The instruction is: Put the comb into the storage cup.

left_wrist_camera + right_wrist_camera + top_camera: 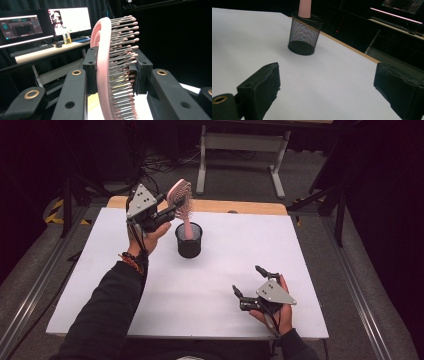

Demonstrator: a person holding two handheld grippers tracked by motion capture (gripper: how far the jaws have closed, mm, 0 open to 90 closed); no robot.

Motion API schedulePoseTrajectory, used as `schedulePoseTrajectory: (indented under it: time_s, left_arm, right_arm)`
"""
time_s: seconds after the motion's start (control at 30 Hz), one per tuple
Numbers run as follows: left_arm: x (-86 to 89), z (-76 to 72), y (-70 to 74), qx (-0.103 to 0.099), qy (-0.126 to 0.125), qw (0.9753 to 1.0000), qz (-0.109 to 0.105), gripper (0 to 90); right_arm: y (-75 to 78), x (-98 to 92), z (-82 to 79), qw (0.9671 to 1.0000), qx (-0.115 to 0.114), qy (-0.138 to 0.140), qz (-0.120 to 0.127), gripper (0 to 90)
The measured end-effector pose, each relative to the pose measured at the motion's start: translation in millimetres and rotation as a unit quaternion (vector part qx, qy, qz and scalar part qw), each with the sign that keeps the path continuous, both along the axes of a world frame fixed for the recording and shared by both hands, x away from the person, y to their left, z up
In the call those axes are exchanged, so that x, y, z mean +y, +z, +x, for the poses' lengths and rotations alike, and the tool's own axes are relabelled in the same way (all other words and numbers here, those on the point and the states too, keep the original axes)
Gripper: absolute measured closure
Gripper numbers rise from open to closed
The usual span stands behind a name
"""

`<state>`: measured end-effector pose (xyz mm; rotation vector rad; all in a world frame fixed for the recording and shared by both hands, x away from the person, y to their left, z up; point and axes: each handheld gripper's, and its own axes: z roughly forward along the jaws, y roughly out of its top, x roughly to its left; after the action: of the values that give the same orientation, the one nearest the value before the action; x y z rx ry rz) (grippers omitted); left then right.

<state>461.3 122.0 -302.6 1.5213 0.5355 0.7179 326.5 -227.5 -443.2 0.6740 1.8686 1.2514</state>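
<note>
Now left tongs [176, 210] tight on pink hairbrush [181, 195]; right tongs [249, 281] wide apart

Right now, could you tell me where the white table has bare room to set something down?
The table is bare between the mesh cup and the right gripper, and along its right edge. It is crowded at the cup, where the left gripper holds the pink hairbrush.

High view looks down on the whole table [210, 285] from the person's side. Both gripper views sit low and close, sharing the mesh cup [189, 240] [304, 35] and hairbrush [182, 202] [106, 65] with it.
</note>
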Motion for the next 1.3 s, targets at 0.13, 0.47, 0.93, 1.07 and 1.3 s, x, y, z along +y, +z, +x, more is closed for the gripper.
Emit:
schedulePoseTrajectory:
  time_s: [0.13,0.47,0.93,1.07,1.3]
  left_arm:
    - [-1.1,4.9,-5.3,0.011,0.005,0.9999,0.0,63.9]
    - [-5.1,10.0,-16.8,0.029,0.002,0.9996,-0.006,63.8]
    - [-9.7,12.3,-30.2,0.044,-0.002,0.999,-0.004,63.8]
    - [-11.0,12.6,-33.2,0.047,-0.003,0.9989,0.0,63.8]
    - [-12.7,14.2,-37.9,0.052,-0.001,0.9987,0.005,63.8]
  right_arm:
    - [-0.1,0.6,-0.1,1.0,0.001,0.002,0.0,7.8]
    - [0.3,-1.2,0.2,1.0,-0.002,-0.007,0.003,8.2]
    - [-0.4,-0.5,1.4,1.0,0.003,-0.002,-0.001,8.2]
    - [-0.3,-0.5,1.2,1.0,0.003,-0.001,-0.002,8.2]
    - [-0.8,-0.2,1.6,1.0,0.004,0.0,-0.004,8.2]
